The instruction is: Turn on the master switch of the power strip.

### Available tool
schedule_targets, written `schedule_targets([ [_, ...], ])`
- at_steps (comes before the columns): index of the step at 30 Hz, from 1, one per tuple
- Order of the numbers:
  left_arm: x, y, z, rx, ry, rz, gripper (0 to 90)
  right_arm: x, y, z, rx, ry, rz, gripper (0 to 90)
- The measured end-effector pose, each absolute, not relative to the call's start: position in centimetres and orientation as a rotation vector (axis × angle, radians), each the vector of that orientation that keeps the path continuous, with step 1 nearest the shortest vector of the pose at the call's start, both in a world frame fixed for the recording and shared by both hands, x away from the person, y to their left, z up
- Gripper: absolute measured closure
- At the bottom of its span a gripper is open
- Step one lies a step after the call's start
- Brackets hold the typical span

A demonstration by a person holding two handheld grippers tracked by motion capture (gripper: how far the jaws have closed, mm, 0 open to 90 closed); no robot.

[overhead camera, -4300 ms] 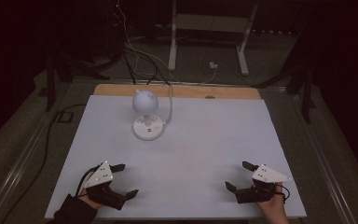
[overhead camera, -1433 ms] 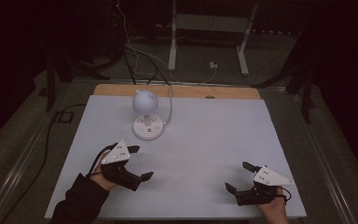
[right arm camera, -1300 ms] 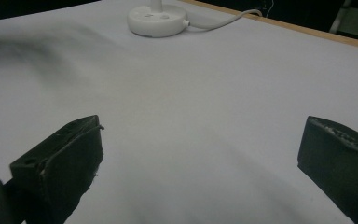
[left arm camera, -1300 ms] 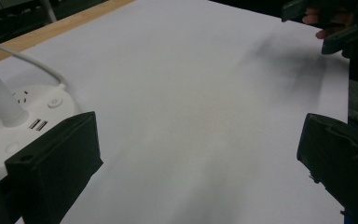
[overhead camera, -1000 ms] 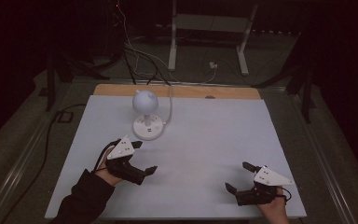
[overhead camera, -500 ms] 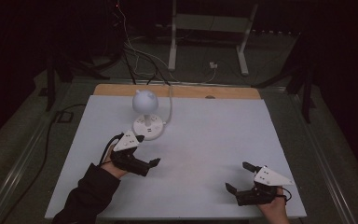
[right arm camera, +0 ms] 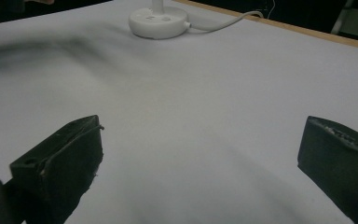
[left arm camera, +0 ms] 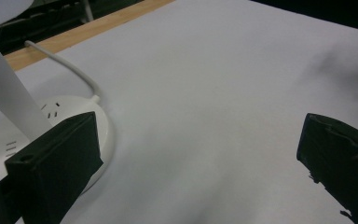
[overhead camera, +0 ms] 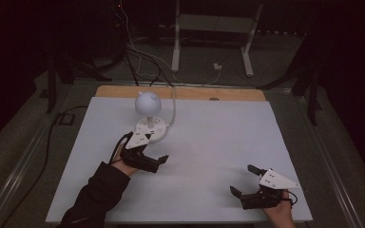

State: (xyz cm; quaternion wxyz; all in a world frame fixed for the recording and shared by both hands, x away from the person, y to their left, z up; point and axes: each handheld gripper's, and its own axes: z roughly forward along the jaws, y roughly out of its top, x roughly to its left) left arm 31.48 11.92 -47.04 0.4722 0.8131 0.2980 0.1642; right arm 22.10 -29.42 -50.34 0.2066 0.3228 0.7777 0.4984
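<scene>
— Lamp [overhead camera: 148,114]: where does it stand for you?
— Toward the far side of the white bench [overhead camera: 218,142], its round base [left arm camera: 51,121] flat on the sheet, white cable [left arm camera: 63,63] trailing off behind it.
— And your left hand-held gripper [overhead camera: 156,158]?
— Just beside the lamp's base on the near side, jaws wide apart, one jaw at the base's rim.
— Your right hand-held gripper [overhead camera: 247,183]?
— Well apart from the lamp, near the bench's front edge, jaws spread, gripping nothing.

Left gripper [overhead camera: 153,151]: we hold it just beside the lamp base [overhead camera: 153,129], jaws spread wide, dark sleeve [overhead camera: 95,194] trailing behind. Right gripper [overhead camera: 245,180]: we rest it well apart from that base, jaws likewise spread wide.
</scene>
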Motion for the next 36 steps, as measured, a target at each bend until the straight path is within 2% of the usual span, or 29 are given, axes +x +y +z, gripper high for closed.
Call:
schedule_targets([
  [32, 35.4, 8.8, -48.7, 1.914, 0.999, 0.566, 0.1, 22.1, -29.6, -50.3, 0.902, 2.159, 1.395, 0.0],
  [36, 35.8, 8.2, -49.1, 1.927, 0.992, 0.591, 0.1, 22.1, -29.6, -50.3, 0.903, 2.158, 1.397, 0.0],
])
